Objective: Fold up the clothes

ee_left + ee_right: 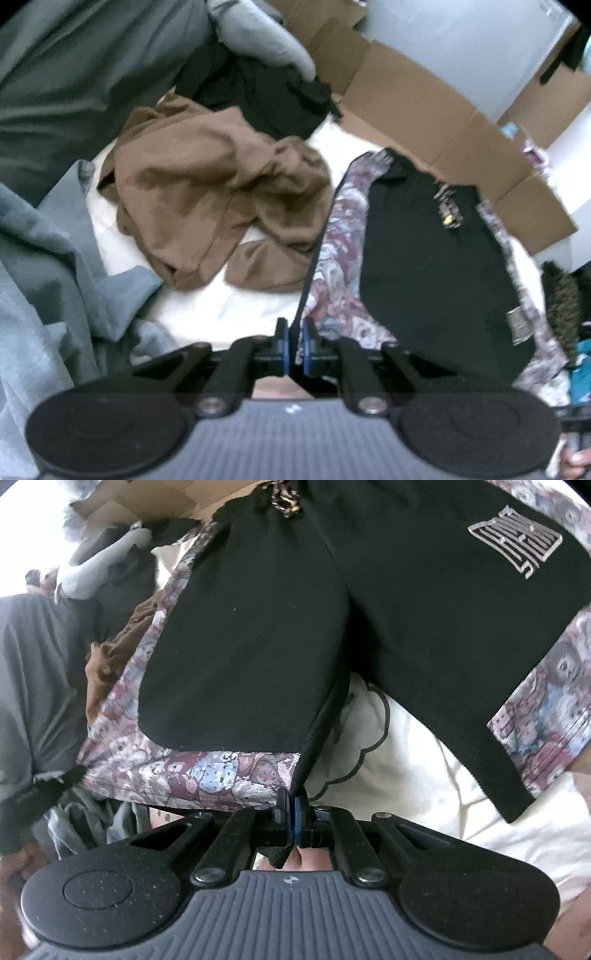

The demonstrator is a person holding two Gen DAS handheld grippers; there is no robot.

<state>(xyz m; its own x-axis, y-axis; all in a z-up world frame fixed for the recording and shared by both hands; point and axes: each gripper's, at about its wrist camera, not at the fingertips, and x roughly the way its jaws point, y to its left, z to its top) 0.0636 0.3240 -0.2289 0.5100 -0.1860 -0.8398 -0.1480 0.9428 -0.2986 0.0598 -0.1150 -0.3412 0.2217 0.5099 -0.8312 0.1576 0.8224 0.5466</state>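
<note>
Both pairs of jaws are pinched tight on cloth. On the left gripper (pixel 295 334) the blue-padded fingers (pixel 282 332) close on the dark-trimmed edge of the shorts (pixel 436 251), at the hem of one leg. On the right gripper (pixel 291 805) the jaws meet on a black ribbed hem of the same shorts (pixel 258 627), near where the two legs part.

These shorts are black with side panels in a maroon, blue and white pattern. They lie spread on a white sheet (pixel 251 306), with the waist away from the grippers and a small leopard-print tie (pixel 448 206) at the waistband. A pale woven patch (pixel 517 539) sits on the front of one leg.

Beside the shorts, in the left wrist view, a crumpled brown garment (pixel 207 206) rests on the sheet, close to the patterned panel. Behind it lies a heap of black clothing (pixel 266 92). Grey-blue fleece (pixel 48 258) bunches at the left edge, and flattened cardboard (pixel 443 122) stands along the far side. Under the legs, the sheet (pixel 424 775) shows a thin cloud outline (pixel 369 731).
</note>
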